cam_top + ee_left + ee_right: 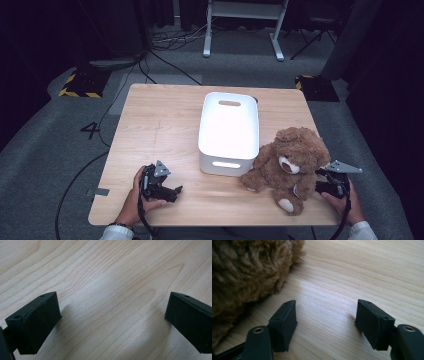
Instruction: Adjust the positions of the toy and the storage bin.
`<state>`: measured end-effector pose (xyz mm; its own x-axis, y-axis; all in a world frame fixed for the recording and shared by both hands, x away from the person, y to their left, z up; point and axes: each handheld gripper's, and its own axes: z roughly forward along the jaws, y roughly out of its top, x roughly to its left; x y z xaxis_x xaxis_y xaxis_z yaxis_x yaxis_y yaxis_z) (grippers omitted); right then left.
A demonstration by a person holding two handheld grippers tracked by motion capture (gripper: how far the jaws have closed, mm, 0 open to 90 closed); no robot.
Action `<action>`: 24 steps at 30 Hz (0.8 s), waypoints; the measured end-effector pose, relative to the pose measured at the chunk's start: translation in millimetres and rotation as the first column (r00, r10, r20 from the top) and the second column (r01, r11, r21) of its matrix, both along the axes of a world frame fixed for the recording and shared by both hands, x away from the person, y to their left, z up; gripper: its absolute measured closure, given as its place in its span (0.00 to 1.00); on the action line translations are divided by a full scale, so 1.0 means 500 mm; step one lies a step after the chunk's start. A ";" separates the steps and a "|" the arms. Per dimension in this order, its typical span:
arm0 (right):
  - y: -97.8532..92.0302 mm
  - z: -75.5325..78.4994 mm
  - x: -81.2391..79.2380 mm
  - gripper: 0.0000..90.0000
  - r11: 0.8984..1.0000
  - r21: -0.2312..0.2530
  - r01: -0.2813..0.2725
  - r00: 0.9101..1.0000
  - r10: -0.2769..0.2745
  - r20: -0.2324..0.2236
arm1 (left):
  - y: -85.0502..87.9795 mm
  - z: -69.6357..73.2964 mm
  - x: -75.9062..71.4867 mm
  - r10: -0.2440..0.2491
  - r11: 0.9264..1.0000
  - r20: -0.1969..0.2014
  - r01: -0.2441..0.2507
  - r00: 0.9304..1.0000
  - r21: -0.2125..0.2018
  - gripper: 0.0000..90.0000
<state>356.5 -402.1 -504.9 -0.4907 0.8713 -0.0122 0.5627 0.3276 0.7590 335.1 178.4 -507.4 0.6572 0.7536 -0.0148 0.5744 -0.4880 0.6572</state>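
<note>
The high view looks forward and down over the whole table from the person's side. Both gripper views sit low and close to the wood (grain fills them); the right one shares the teddy bear with the high view.

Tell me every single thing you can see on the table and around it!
teddy bear: one, brown, sitting at the table's near right, leaning on the bin
storage bin: one, white, middle of the table
table: one, light wood, under everything
cables: several, black and white, on the grey floor behind
left hand-held gripper: one, black, near left, jaws open over bare wood
right hand-held gripper: one, black, near right beside the bear, jaws open
hands: two, gripping the tools at the near edge
</note>
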 end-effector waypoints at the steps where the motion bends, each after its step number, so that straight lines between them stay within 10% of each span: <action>1: 0.000 0.000 0.000 0.33 1.000 -0.003 0.005 1.000 -0.005 -0.002 | 0.000 0.000 0.000 0.000 1.000 0.000 0.000 1.000 0.000 0.00; 24: -0.036 0.022 -0.034 0.27 1.000 0.006 -0.029 0.999 0.028 0.026 | 0.001 0.000 -0.003 0.002 1.000 -0.003 -0.002 1.000 -0.004 0.00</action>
